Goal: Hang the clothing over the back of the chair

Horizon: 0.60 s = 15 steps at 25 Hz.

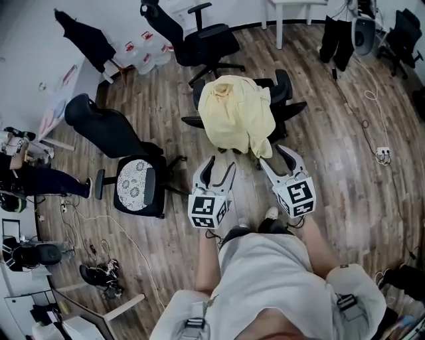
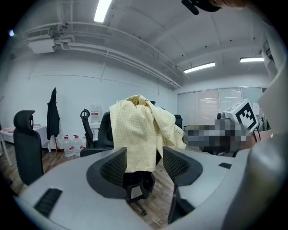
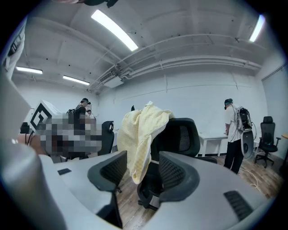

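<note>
Nearest, at the bottom of the head view, is the wearer's light shirt, with both arms reaching forward over the wooden floor. The left gripper and the right gripper are held side by side, close together, each pointing at the chair just ahead. Both grippers have their jaws spread apart and hold nothing; each gripper view shows only open air in the gap, with the chair standing beyond it.

The clothing, a pale yellow checked garment, is draped over the top of the chair's back. It is bunched at the crest and hangs down the side facing the grippers, covering most of the backrest there. In the right gripper view the mesh backrest and one armrest show bare to the right of the cloth. Neither gripper touches the clothing.

To the left, a second chair with a patterned seat stands apart from the first. Farther off, near the floor's far edge, a third chair stands by the wall, with water bottles and a hanging dark coat to its left. At the far right corner a person stands beside a white table. A power strip lies near the floor's right edge.
</note>
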Each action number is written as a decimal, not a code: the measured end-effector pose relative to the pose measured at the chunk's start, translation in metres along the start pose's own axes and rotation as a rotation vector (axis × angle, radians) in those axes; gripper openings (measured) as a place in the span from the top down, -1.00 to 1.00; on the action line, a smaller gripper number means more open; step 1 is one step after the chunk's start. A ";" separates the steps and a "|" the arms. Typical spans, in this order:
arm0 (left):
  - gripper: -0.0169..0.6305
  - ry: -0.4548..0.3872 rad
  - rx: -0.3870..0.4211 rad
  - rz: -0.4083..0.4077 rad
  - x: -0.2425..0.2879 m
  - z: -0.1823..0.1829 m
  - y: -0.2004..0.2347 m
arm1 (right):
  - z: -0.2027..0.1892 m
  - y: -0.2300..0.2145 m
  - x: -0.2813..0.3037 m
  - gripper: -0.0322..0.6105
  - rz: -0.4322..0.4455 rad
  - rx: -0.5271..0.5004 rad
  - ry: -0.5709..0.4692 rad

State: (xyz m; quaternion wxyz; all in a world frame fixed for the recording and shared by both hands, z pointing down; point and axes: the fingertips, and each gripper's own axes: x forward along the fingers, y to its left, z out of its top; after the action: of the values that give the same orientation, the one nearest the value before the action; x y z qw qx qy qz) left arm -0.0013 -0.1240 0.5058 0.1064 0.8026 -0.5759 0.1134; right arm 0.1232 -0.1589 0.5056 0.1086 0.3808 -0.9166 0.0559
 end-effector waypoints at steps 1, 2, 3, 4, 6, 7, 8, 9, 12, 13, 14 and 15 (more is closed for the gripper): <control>0.18 -0.008 0.003 -0.015 -0.003 0.001 -0.003 | 0.001 0.002 -0.004 0.18 -0.010 -0.007 -0.001; 0.18 -0.019 0.008 -0.030 -0.006 0.003 -0.006 | 0.003 0.004 -0.008 0.18 -0.019 -0.015 -0.003; 0.18 -0.031 0.012 -0.045 -0.009 0.006 -0.010 | 0.005 0.006 -0.012 0.18 -0.027 -0.025 -0.006; 0.18 -0.043 0.014 -0.059 -0.012 0.009 -0.013 | 0.008 0.010 -0.016 0.19 -0.035 -0.035 -0.008; 0.18 -0.067 0.018 -0.090 -0.019 0.015 -0.018 | 0.015 0.019 -0.023 0.21 -0.048 -0.049 -0.017; 0.18 -0.079 0.023 -0.104 -0.024 0.017 -0.020 | 0.018 0.024 -0.026 0.23 -0.056 -0.054 -0.024; 0.18 -0.091 0.031 -0.114 -0.029 0.020 -0.021 | 0.020 0.030 -0.029 0.25 -0.063 -0.059 -0.029; 0.22 -0.104 0.042 -0.119 -0.035 0.022 -0.022 | 0.022 0.036 -0.032 0.28 -0.069 -0.063 -0.034; 0.48 -0.148 0.061 -0.121 -0.053 0.030 -0.021 | 0.028 0.052 -0.041 0.48 -0.077 -0.078 -0.039; 0.52 -0.162 0.060 -0.124 -0.059 0.033 -0.020 | 0.030 0.057 -0.043 0.52 -0.079 -0.084 -0.043; 0.57 -0.175 0.055 -0.128 -0.065 0.036 -0.019 | 0.034 0.062 -0.047 0.57 -0.081 -0.090 -0.048; 0.62 -0.187 0.049 -0.131 -0.071 0.038 -0.018 | 0.037 0.067 -0.050 0.61 -0.082 -0.099 -0.053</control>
State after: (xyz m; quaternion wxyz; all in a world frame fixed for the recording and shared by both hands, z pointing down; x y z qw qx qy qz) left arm -0.0044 -0.0656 0.4470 0.0397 0.8480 -0.5266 0.0449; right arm 0.1037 -0.0842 0.4561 0.1050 0.4138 -0.9043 -0.0040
